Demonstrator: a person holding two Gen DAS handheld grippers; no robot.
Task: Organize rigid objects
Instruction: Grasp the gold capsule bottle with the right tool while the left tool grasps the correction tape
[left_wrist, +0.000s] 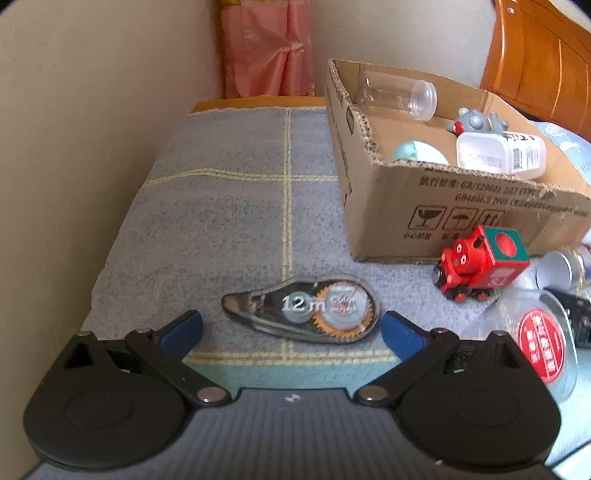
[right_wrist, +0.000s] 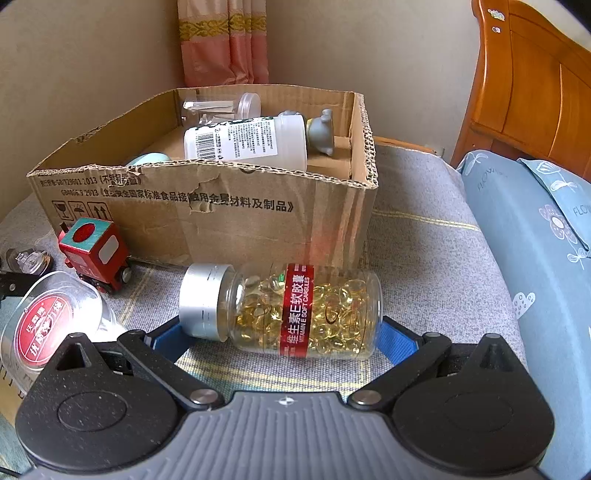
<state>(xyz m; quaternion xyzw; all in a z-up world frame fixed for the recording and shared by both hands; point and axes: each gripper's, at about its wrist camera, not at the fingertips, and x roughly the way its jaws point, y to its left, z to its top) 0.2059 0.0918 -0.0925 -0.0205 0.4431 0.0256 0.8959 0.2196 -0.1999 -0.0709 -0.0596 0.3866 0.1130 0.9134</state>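
Left gripper (left_wrist: 291, 326) gapes wide, holding nothing, over the correction tape (left_wrist: 301, 308) on the blanket (left_wrist: 229, 221), near-left of the cardboard box (left_wrist: 461, 218). Pickup step; next, lower and close. Right gripper (right_wrist: 275, 338) open around the capsule bottle (right_wrist: 280, 310).

right gripper (right_wrist: 282, 338) wide open around capsule bottle (right_wrist: 284, 308) lying sideways on grey blanket (right_wrist: 424, 258), silver cap left. cardboard box (right_wrist: 229, 206) just behind, red toy train (right_wrist: 98, 254) beside it.

Home bedroom; wooden headboard (right_wrist: 532, 92); floral pillow (right_wrist: 535, 258); pink curtain (right_wrist: 225, 44)
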